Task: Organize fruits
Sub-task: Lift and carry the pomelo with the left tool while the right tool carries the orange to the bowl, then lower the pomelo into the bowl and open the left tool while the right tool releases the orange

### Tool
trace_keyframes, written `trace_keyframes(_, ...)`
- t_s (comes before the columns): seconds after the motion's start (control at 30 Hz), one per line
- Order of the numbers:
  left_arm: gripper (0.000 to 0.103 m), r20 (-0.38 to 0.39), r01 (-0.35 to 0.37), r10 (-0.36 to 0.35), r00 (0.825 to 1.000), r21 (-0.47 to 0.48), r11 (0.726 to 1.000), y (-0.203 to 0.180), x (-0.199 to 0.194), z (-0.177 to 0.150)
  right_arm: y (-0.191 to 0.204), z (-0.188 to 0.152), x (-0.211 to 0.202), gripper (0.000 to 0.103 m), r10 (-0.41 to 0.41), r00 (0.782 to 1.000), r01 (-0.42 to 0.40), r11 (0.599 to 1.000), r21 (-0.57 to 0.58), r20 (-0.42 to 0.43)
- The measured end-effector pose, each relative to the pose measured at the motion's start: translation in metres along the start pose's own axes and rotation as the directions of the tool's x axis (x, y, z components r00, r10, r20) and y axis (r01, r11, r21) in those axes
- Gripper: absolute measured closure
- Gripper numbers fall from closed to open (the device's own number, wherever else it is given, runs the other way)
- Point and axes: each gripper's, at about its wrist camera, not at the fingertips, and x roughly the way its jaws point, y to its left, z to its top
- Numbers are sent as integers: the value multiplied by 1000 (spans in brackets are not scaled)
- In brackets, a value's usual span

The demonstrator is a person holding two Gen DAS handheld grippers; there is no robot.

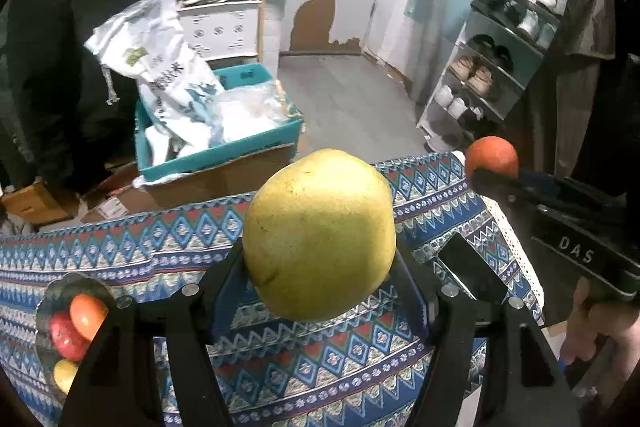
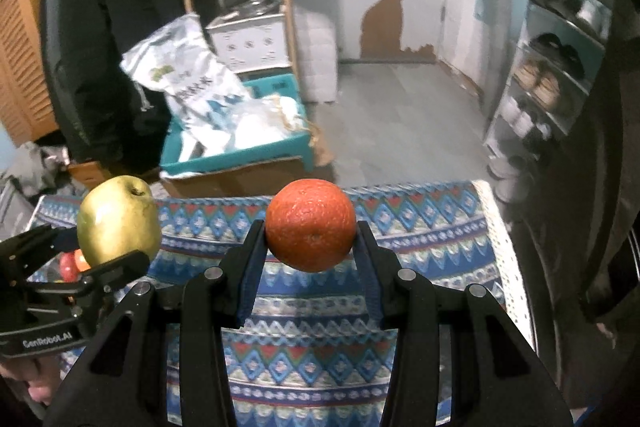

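Left gripper point(image 1: 320, 267): clamped on a yellow-green apple point(image 1: 319, 233), one pad on each flank, the fruit lifted clear of the table.

Right gripper point(image 2: 311, 239): clamped on an orange point(image 2: 311, 225), pads pressed to both sides, likewise held above the table.

Table point(image 1: 132, 267): draped in a cloth with blue, red and white diamond bands; a white lace border runs down its right edge.

Plate point(image 1: 60, 291): shiny, with a scalloped rim, at the left edge of the table; partly hidden behind the left gripper's frame. On it lie a red apple point(image 1: 66, 337), an orange-red fruit point(image 1: 88, 315) and a small yellow fruit point(image 1: 64, 375), touching one another.

Black flat object point(image 1: 472, 271): lies near the right edge of the table; what it is cannot be told.

Beyond the far edge: a teal crate point(image 1: 224, 155) holding white bags, set on cardboard boxes.
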Motion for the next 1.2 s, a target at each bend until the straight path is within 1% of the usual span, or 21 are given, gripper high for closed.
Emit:
trace_keyframes(0.17, 33, 16, -26, 26, 1000, -31, 999, 24, -21, -5, 35, 6, 1, 60, 45, 999, -44, 998, -49, 4)
trace_keyframes(0.37, 33, 33, -62, 65, 997, -83, 995, 59, -44, -14, 80, 9, 5, 60, 118, 993, -118, 989, -94, -7)
trace_keyframes(0.53, 33, 31, -100, 104, 994, -124, 987, 93, -58, -26, 123, 3, 15, 60, 174, 984, -178, 973, -148, -43)
trace_keyframes(0.73, 33, 22, -135, 141, 990, -180, 974, 132, -69, -41, 161, -3, 28, 60, 232, 969, -244, 954, -174, -86)
trace_keyframes(0.93, 33, 11, -168, 175, 985, -223, 960, 164, -77, -58, 199, -7, 41, 61, 265, 957, -285, 936, -206, -120)
trace_keyframes(1.2, 33, -29, -202, 202, 979, -288, 936, 207, -75, -86, 240, -20, 64, 61, 277, 943, -318, 914, -251, -188)
